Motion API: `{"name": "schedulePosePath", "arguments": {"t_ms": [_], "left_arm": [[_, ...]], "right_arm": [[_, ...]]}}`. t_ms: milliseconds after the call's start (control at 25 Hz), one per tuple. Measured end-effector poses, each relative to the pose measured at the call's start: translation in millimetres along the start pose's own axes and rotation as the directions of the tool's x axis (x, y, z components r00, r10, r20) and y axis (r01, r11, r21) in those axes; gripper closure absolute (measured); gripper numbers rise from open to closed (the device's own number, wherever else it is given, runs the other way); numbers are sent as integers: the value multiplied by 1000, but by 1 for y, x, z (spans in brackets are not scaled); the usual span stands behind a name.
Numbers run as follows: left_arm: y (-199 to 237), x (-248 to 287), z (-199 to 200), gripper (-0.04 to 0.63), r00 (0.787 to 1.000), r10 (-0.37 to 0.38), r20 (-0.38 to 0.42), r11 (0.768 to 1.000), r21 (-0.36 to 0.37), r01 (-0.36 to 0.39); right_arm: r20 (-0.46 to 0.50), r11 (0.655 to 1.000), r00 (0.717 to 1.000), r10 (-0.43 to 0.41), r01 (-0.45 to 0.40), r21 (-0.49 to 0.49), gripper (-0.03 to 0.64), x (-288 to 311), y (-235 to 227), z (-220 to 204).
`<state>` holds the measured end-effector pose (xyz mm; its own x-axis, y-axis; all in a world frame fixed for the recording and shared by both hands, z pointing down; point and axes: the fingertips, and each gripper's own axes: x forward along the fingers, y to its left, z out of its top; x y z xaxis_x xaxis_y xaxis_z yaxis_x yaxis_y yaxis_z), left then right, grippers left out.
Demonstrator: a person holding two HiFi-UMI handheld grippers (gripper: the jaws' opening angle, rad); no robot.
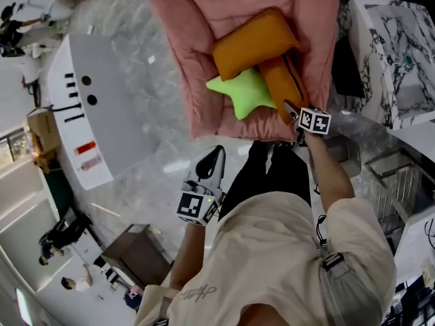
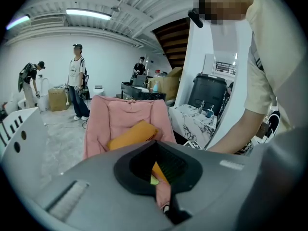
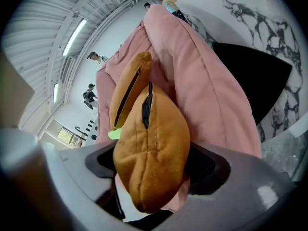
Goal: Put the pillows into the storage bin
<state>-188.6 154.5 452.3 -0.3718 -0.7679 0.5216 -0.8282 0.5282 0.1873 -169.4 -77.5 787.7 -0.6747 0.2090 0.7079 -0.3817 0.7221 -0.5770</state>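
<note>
Watching from far away, I saw my right tongs [image 1: 291,109] wide around the orange pillow [image 3: 151,153] lying in the pink bin [image 1: 183,46], my left tongs [image 1: 211,160] shut on nothing, and I feared a snagged pad might drag the pillow back out.

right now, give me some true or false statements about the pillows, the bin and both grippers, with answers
1. The green star pillow lies in the pink storage bin. True.
2. The left gripper holds a pillow. False: its jaws are together and empty, short of the bin.
3. One end of an orange pillow sits between the right gripper's jaws. True.
4. The bin holds only one orange pillow. False: a second orange pillow is in there too.
5. The right gripper's jaws are together. False: they stand wide apart.
</note>
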Motion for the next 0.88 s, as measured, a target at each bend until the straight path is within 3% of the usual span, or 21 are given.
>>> {"name": "schedulePosePath", "arguments": {"t_ms": [240, 600, 880], "left_arm": [[8, -8, -3, 581, 999, 2, 40, 1000, -22, -1], [10, 3, 29, 581, 980, -112, 165, 990, -63, 124], [13, 20, 48, 581, 952, -222, 210, 971, -41, 236]], "right_arm": [[3, 999, 999, -36, 36, 10, 314, -17, 10, 8], [59, 991, 997, -59, 51, 126, 343, -76, 38, 25], [99, 992, 993, -59, 47, 119, 350, -151, 52, 10]]}}
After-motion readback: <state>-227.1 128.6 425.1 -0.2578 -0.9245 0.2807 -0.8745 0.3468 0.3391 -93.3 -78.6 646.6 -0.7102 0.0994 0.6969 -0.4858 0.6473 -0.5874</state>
